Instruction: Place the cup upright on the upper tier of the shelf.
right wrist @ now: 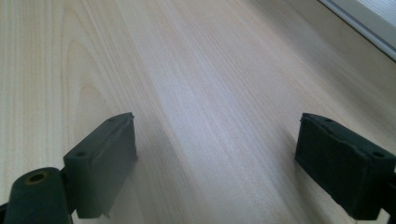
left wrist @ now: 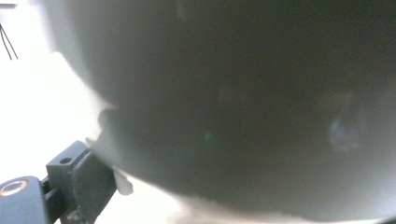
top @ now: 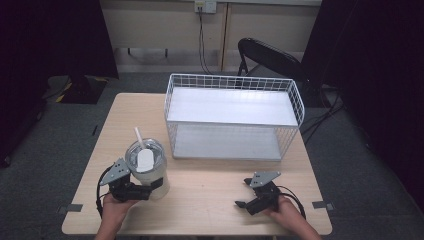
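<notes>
Table [top: 210,200]: light wood-grain top, rectangular, standing on grey carpet; it bears every item below. Wire basket [top: 295,97]: white, two-tiered with a solid white shelf on each level, set on the far half of the table, toward the right, open front facing the person. Chair [top: 270,56]: black, folding type, behind the table and beyond the basket's right end. Tumbler [top: 148,170]: clear, with a pale lid and a white straw [top: 139,137] leaning up and to the left out of it; it stands upright on the near left part of the table, in front of the basket's left corner and well apart from it. Left gripper [top: 145,190]: black with a grey three-cornered plate on top, held in the person's left hand [top: 116,206] at the near left edge, jaws clamped on the lower side of the tumbler; in the left gripper view the tumbler's grey wall [left wrist: 233,116] presses up against the lens, with one jaw pad [left wrist: 86,184] touching it at lower left. Right gripper [top: 245,194]: same make, held in the right hand [top: 287,214] at the near right of the table, jaws spread wide with nothing between them; the right gripper view shows bare wood [right wrist: 210,116] between the two pads, low over the surface.
</notes>
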{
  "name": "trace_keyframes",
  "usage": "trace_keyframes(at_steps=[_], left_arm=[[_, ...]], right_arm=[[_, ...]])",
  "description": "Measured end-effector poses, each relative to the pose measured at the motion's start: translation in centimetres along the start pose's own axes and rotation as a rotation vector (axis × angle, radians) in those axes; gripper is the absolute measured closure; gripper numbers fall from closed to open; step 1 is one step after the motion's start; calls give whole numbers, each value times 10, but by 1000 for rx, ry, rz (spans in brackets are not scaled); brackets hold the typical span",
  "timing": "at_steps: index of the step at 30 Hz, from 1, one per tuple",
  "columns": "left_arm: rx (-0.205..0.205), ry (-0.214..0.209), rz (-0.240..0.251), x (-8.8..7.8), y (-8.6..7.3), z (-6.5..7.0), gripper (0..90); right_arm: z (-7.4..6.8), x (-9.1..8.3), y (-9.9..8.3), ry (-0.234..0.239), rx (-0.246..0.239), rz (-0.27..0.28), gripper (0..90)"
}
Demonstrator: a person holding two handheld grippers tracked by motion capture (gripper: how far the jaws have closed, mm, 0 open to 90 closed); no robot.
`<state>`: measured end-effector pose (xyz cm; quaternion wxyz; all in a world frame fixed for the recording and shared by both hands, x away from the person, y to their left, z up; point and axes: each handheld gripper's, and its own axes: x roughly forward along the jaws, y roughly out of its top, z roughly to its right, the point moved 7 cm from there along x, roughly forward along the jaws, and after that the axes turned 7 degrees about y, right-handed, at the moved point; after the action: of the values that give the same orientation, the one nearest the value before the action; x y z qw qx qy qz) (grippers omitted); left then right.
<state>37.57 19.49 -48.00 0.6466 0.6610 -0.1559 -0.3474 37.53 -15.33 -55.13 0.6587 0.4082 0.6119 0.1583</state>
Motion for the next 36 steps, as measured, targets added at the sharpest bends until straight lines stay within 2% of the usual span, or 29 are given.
trace_keyframes(at_steps=[1, 3, 8, 11, 15, 17, 20, 21, 22, 24, 27, 36], left_arm=[[28, 7, 3, -1, 0, -1, 67], [22, 7, 12, 0, 0, 0, 75], [35, 11, 27, -1, 0, 1, 83], [56, 17, 32, 0, 1, 2, 85], [46, 13, 35, 2, 2, 3, 85], [16, 1, 33, 2, 3, 5, 86], [15, 0, 31, 3, 4, 6, 87], [32, -1, 34, 2, 7, 5, 87], [8, -5, 48, 2, 9, 6, 87], [12, -8, 62, 0, 13, 6, 88], [-4, -14, 77, -2, 19, 8, 88], [14, -20, 69, -6, 31, 10, 88]], right_arm=[[0, 0, 0, -1, 1, 0, 119], [0, 0, 0, 0, 0, 0, 120], [0, 0, 0, 0, 0, 0, 119], [0, 0, 0, 0, 0, 0, 119], [0, 0, 0, 0, 0, 0, 119], [0, 0, 0, 0, 0, 0, 119], [0, 0, 0, 0, 0, 0, 119], [0, 0, 0, 0, 0, 0, 119], [0, 0, 0, 0, 0, 0, 120], [0, 0, 0, 0, 0, 0, 119], [0, 0, 0, 0, 0, 0, 119], [0, 0, 0, 0, 0, 0, 119]])
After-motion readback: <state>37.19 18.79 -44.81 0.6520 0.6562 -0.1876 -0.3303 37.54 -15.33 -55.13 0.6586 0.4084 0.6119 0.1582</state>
